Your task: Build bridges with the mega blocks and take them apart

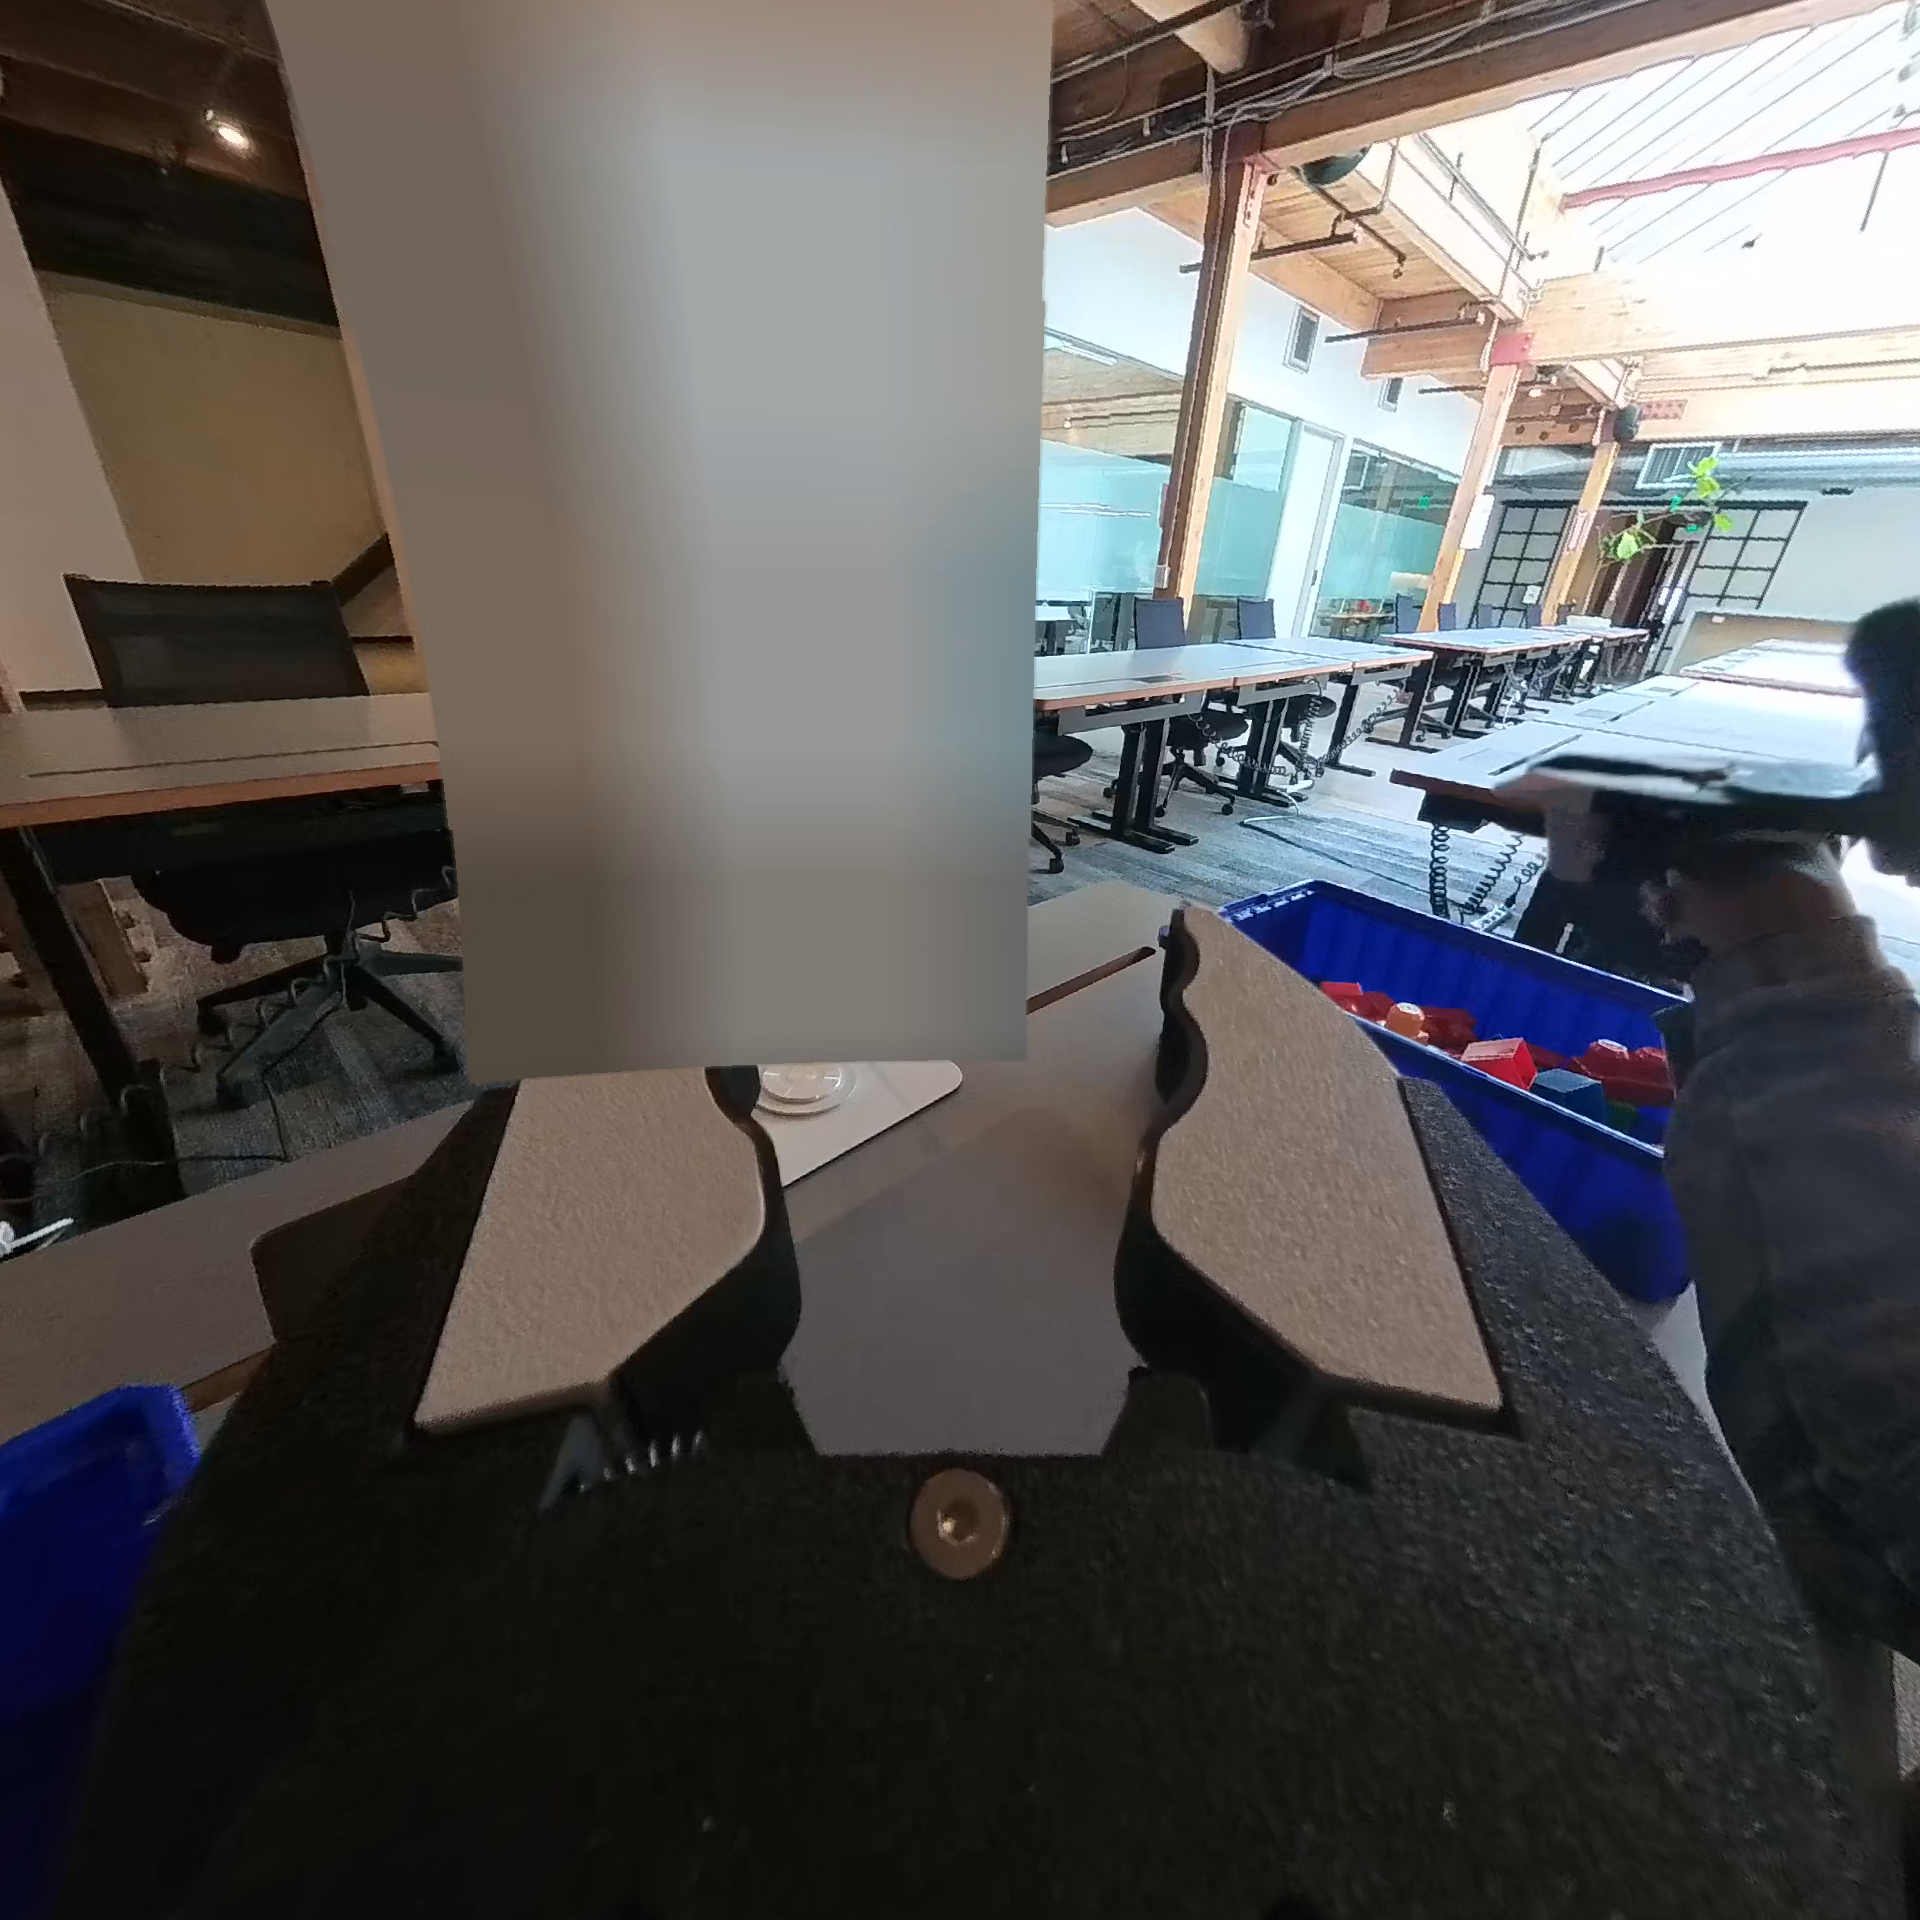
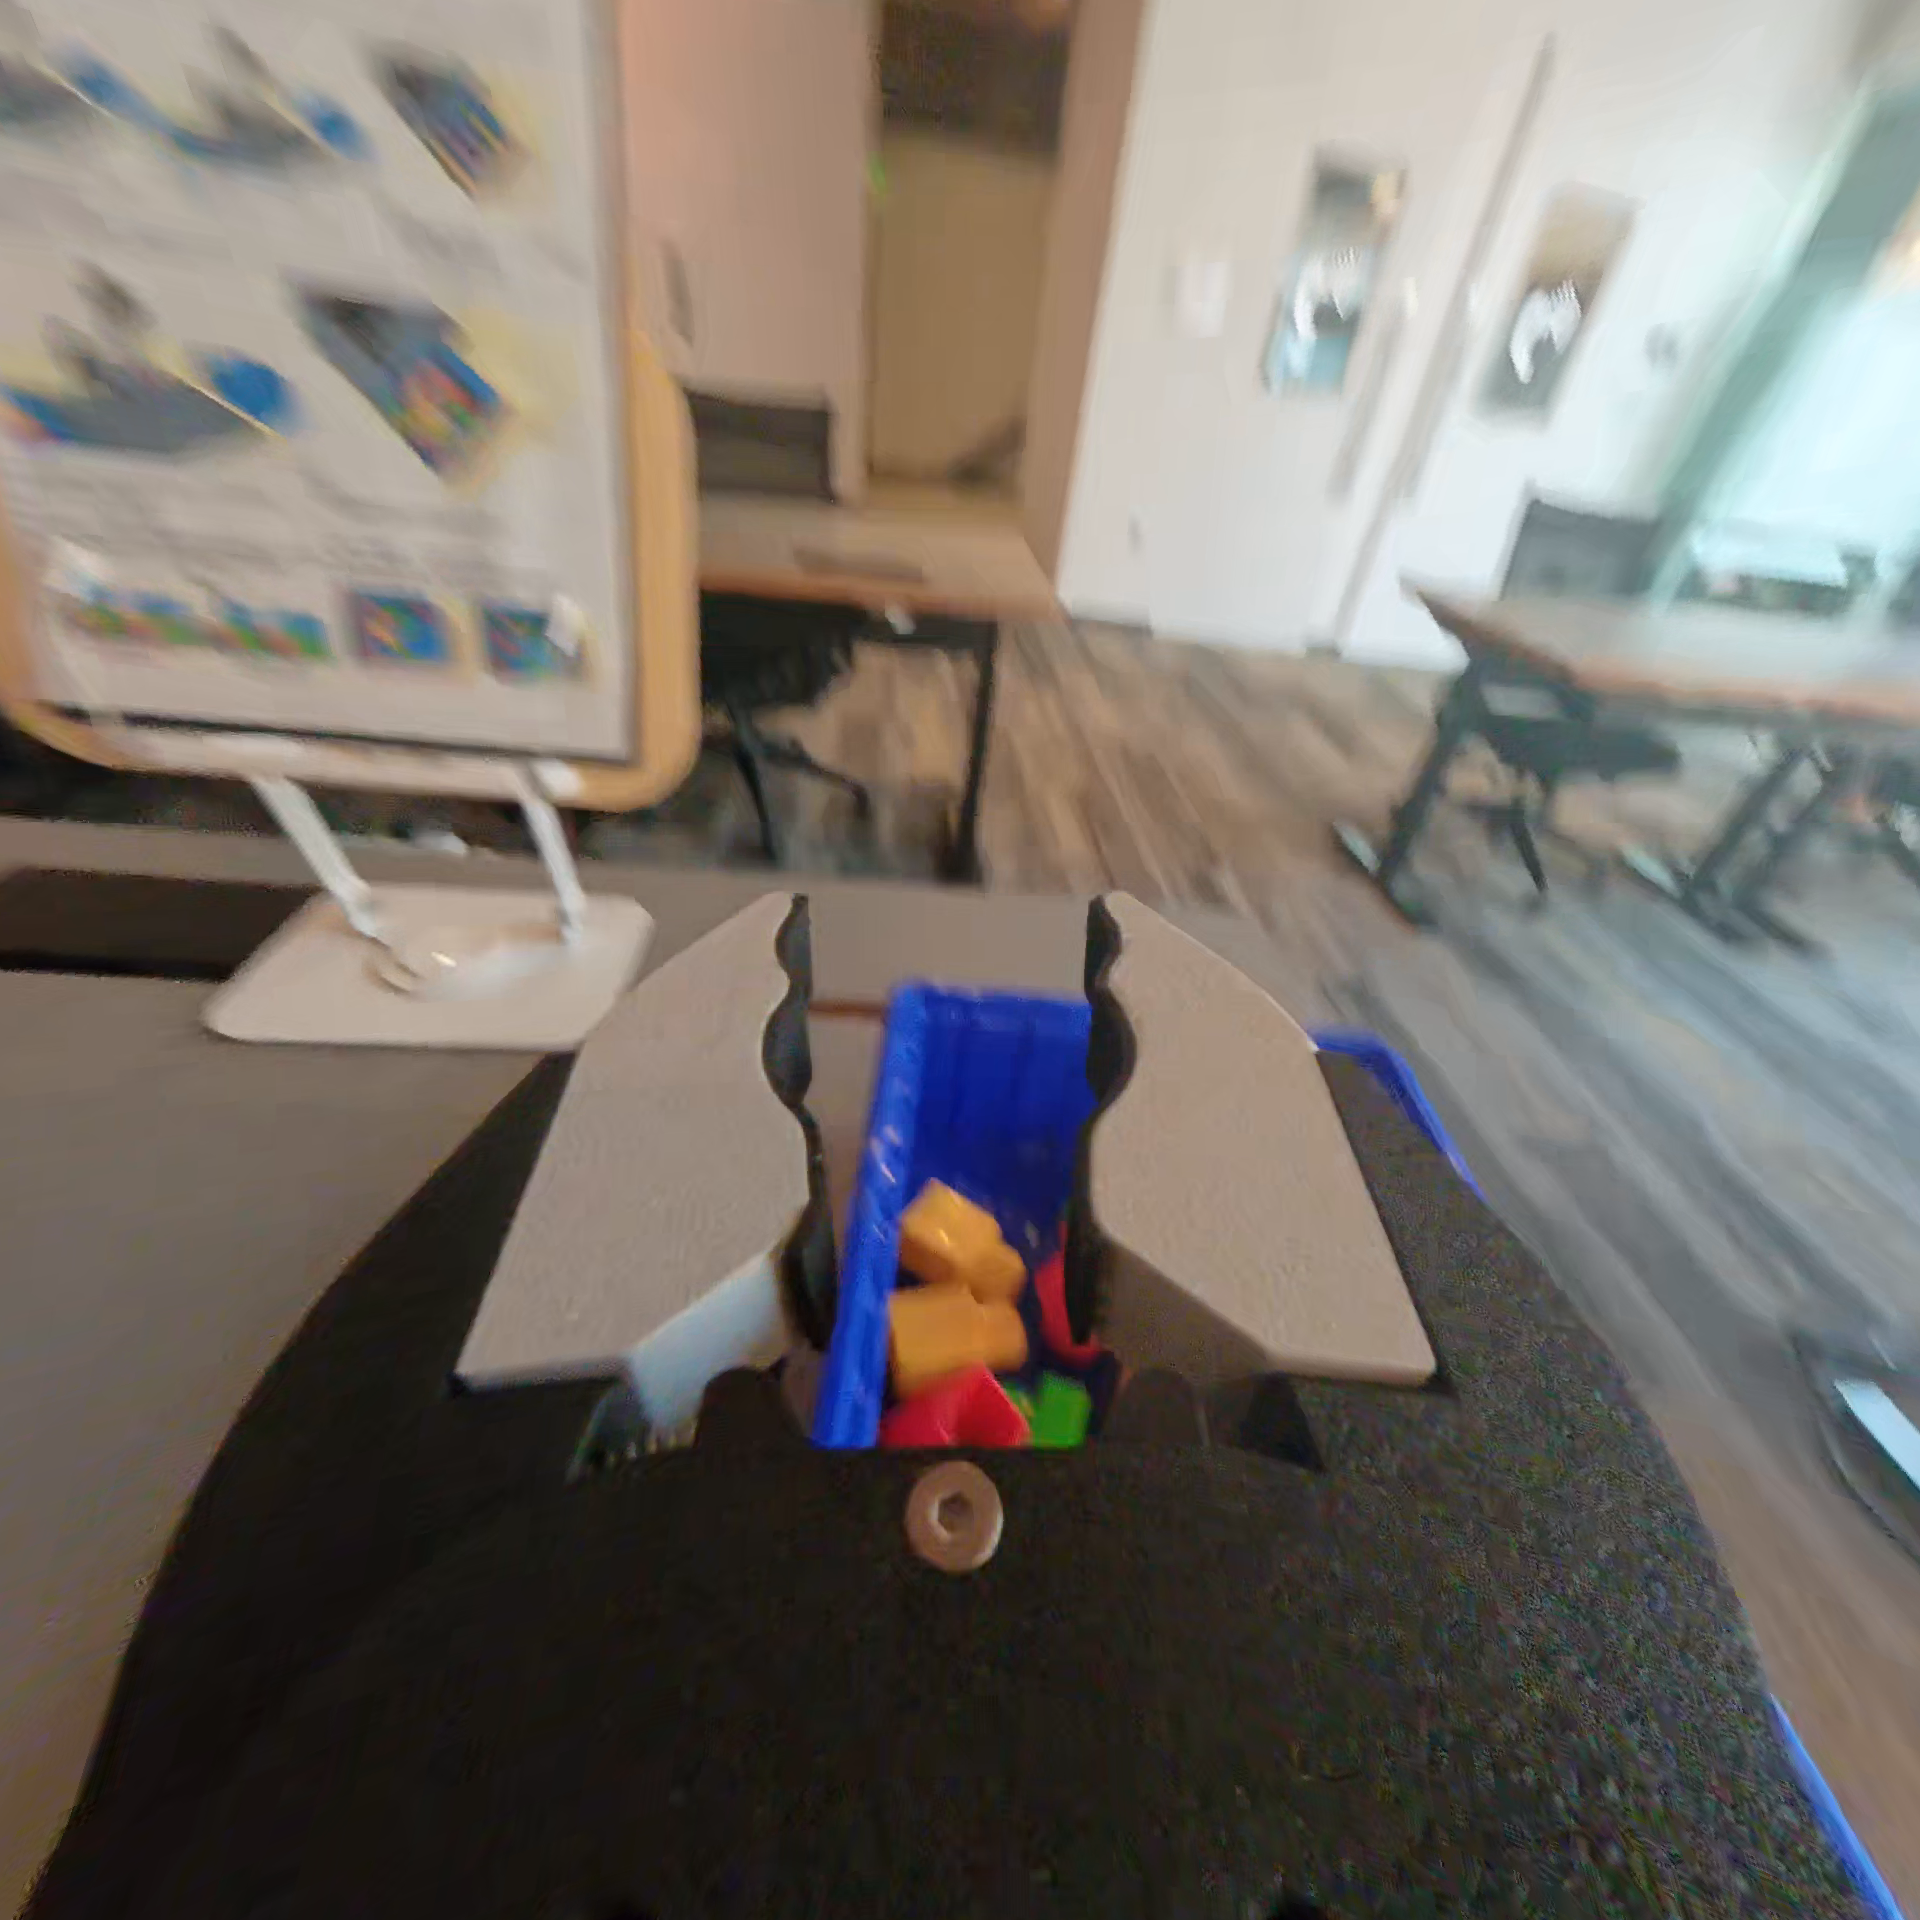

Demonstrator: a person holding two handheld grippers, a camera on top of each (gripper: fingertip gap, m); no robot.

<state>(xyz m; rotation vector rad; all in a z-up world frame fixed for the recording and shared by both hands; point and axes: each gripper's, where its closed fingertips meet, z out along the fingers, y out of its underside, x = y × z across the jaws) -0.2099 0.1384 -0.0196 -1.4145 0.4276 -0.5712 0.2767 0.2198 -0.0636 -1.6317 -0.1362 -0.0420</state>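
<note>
**Both tongs spread and empty over the grey table; blocks sit in the blue bin**

An open office with rows of desks lies behind the grey table (image 1: 125,1309). The left gripper (image 1: 951,1122) is held above the tabletop, jaws spread wide with nothing between them, only bare surface below. Off to its right, near the table's right edge, sits the blue bin (image 1: 1455,966) with red, orange and blue mega blocks (image 1: 1496,1049) heaped inside, well apart from these tongs. The right gripper (image 2: 945,935) hangs directly over that bin (image 2: 977,1049), also released and empty. Yellow, red and green blocks (image 2: 956,1299) show straight below, between its fingers, not touched. Further out, toward the table's far left, a blurred instruction sheet on a white stand (image 2: 312,364) stands upright.
</note>
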